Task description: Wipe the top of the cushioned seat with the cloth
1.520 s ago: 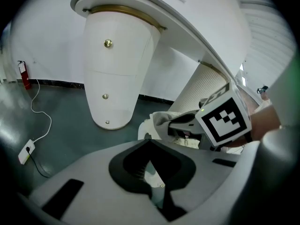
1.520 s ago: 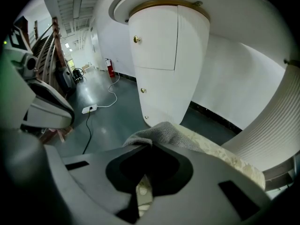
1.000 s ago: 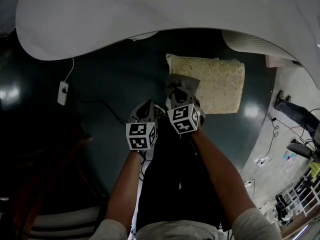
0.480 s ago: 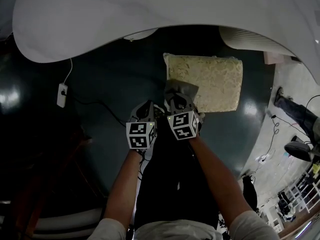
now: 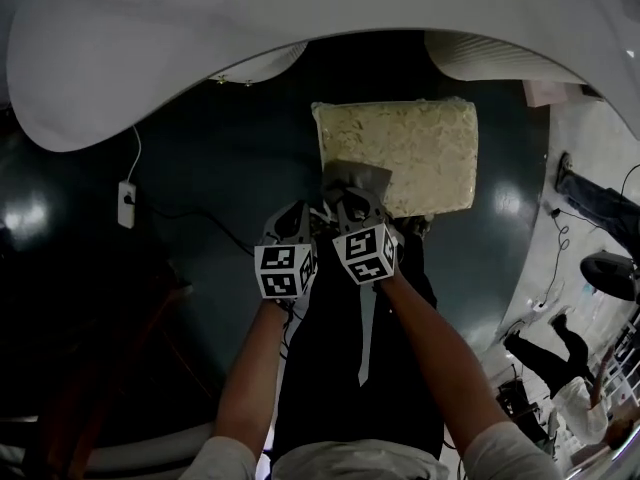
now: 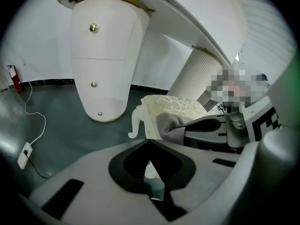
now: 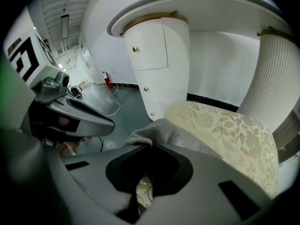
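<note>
The cushioned seat (image 5: 400, 148) is cream with a floral pattern and stands on the dark floor ahead of me. A grey cloth (image 5: 357, 177) lies on its near edge, left of the middle. My right gripper (image 5: 350, 192) is shut on the cloth (image 7: 164, 129), which drapes over the seat (image 7: 225, 130) just past the jaws. My left gripper (image 5: 303, 218) hovers just left of it, off the seat, shut with nothing in it. The left gripper view shows the seat (image 6: 173, 106), the cloth (image 6: 169, 124) and the right gripper beside it.
A large white curved tabletop (image 5: 200, 38) overhangs the far side, on a white pedestal (image 6: 105, 64) and a fluted column (image 7: 274, 78). A power strip (image 5: 126, 205) with its cable lies on the dark green floor to the left. Another person (image 5: 560, 368) is at lower right.
The head view has shifted, so the seat sits more squarely ahead. The right gripper stays at the seat's near edge with the cloth. The left gripper has hardly moved.
</note>
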